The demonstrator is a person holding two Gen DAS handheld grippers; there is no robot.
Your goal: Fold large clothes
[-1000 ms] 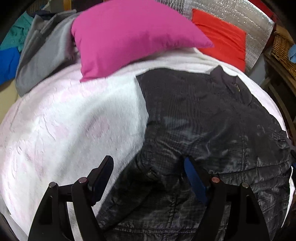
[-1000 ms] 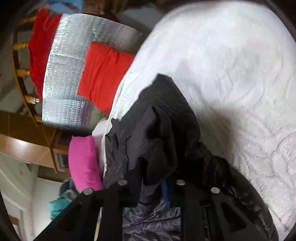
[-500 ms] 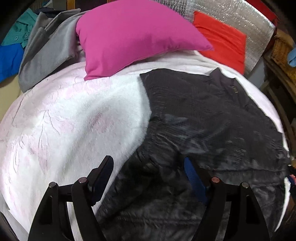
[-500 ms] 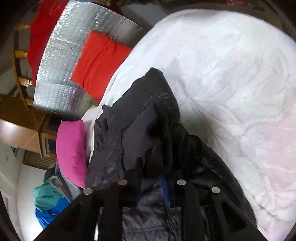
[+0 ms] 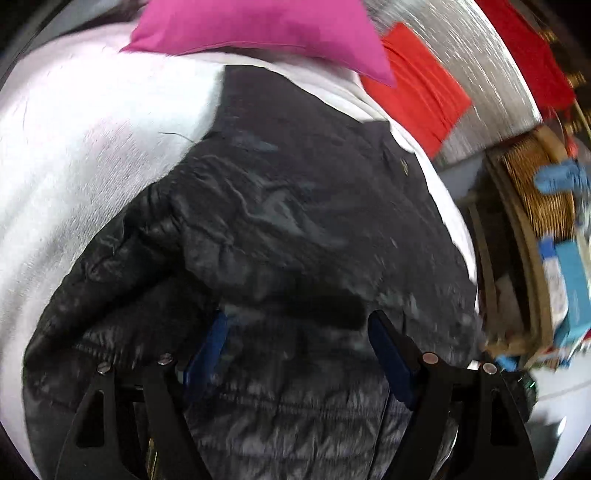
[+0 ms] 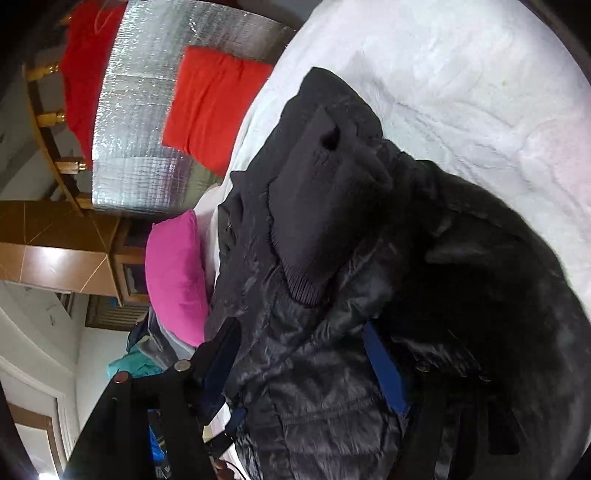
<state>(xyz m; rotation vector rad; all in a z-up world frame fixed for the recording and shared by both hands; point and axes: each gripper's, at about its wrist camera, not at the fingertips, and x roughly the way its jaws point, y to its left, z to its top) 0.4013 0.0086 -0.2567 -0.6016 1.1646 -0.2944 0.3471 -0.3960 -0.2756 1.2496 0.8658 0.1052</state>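
Gaping wide and just opened, right hand-held gripper [image 6: 299, 354] over glossy quilted black jacket [image 6: 332, 369]

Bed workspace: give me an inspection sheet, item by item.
Surface: white blanket on the bed, textured.
Job's things: black jacket spread on the blanket; a sleeve with ribbed cuff is folded across its body.
Clutter: pink pillow, red pillow, teal cloth beyond the pink pillow.
Grippers: left hand-held gripper open above the jacket; right hand-held gripper has just been opening, jacket fabric between its jaws, pads not pressing.
Cables: nothing seen.
Surroundings: silver foil panel at the headboard, wicker basket beside the bed, wooden furniture.
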